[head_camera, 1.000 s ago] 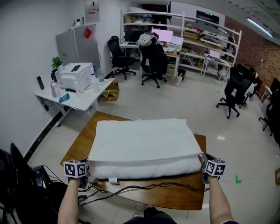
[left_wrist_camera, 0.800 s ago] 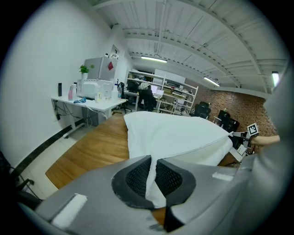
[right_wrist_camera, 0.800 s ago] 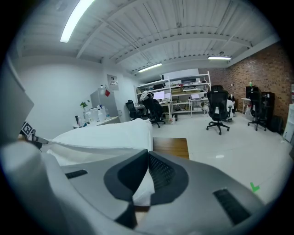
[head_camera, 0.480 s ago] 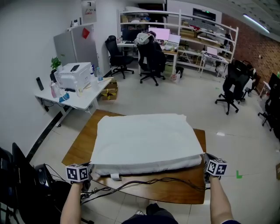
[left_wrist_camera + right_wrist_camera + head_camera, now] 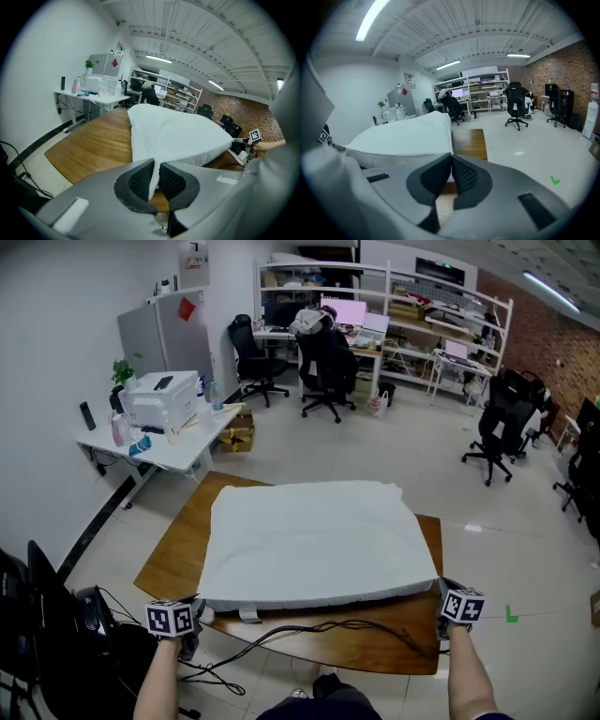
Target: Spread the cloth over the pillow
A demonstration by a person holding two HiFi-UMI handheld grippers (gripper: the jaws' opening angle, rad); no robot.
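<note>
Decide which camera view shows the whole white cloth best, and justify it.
The head view: the cloth shows whole from above, all four edges, draped over the pillow. Each gripper view shows only one near corner pinched between its jaws and a foreshortened side.

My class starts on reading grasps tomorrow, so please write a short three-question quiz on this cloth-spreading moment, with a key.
1. True or false: the left gripper is open and empty.
2. Multiple choice: what does the white cloth cover? A, a pillow on a wooden table; B, an office chair; C, bare floor.
3. Fill in: the fingers of the right gripper pinch the cloth's near ___ corner.

Key: 1 false, it is shut on the cloth's near left corner; 2 A; 3 right.
</note>
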